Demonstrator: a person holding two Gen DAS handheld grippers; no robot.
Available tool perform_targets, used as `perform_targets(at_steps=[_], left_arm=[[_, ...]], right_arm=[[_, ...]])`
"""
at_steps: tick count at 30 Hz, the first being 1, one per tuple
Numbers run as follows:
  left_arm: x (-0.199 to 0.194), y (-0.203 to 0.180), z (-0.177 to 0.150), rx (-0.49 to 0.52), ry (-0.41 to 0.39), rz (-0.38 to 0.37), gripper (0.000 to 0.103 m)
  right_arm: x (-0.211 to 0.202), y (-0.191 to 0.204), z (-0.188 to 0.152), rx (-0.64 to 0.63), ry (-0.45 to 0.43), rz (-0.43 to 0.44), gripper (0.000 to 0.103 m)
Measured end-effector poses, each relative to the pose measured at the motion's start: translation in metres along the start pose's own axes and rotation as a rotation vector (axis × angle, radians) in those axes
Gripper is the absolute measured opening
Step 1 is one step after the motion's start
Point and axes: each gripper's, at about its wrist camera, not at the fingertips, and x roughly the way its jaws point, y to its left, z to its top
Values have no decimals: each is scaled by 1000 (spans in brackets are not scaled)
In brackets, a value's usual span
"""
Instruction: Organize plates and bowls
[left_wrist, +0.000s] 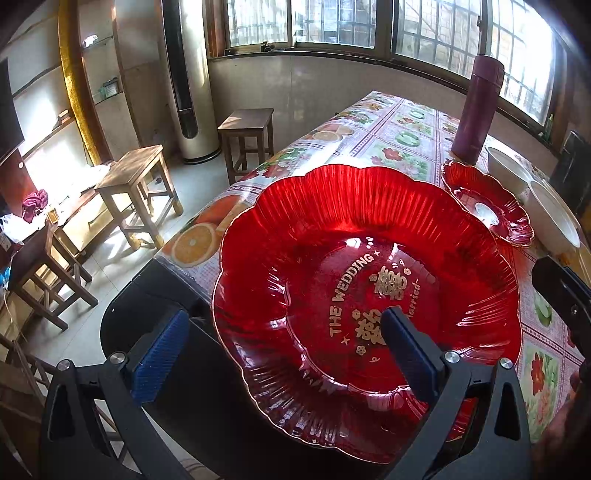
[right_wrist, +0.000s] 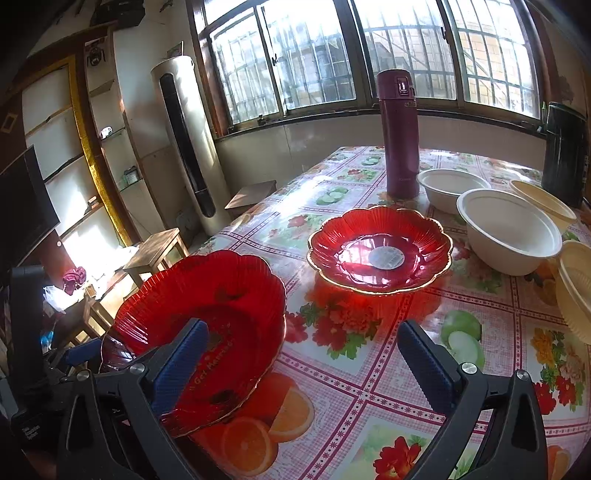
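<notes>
A large red scalloped plate (left_wrist: 369, 266) with gold "THE WEDDING" lettering lies at the table's near left corner, overhanging the edge; it also shows in the right wrist view (right_wrist: 221, 295). My left gripper (left_wrist: 284, 350) is open, its right finger above the plate and its left finger off the table edge. My right gripper (right_wrist: 303, 354) is open and empty, its left finger over the plate's rim. A smaller red plate (right_wrist: 380, 251) sits further back. Two white bowls (right_wrist: 513, 236) and cream bowls (right_wrist: 576, 284) stand at the right.
A purple thermos (right_wrist: 400, 133) stands behind the small red plate. A dark container (right_wrist: 565, 155) is at the far right. The flowered tablecloth (right_wrist: 369, 387) covers the table. Wooden stools (left_wrist: 136, 184) and a tall floor air conditioner (left_wrist: 188, 81) stand left of the table.
</notes>
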Motion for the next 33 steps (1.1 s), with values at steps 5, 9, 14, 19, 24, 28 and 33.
perform_targets(at_steps=[5, 9, 14, 19, 24, 28, 33], left_arm=[[4, -2, -1, 1, 10, -2, 103], [9, -5, -4, 6, 24, -5, 103], [17, -8, -7, 9, 61, -20, 103], [19, -13, -8, 30, 66, -10, 103], [19, -12, -11, 34, 60, -5, 103], [22, -16, -9, 46, 59, 6, 103], [27, -19, -7, 58, 72, 11, 103]], right_arm=[[5, -3, -2, 15, 24, 6, 103], [10, -1, -4, 21, 69, -14, 103], [26, -4, -8, 37, 103, -22, 103], [40, -7, -12, 70, 181, -30, 101], [44, -7, -15, 78, 212, -33, 101], [52, 0, -14, 114, 232, 22, 88], [56, 3, -10, 135, 240, 78, 53]])
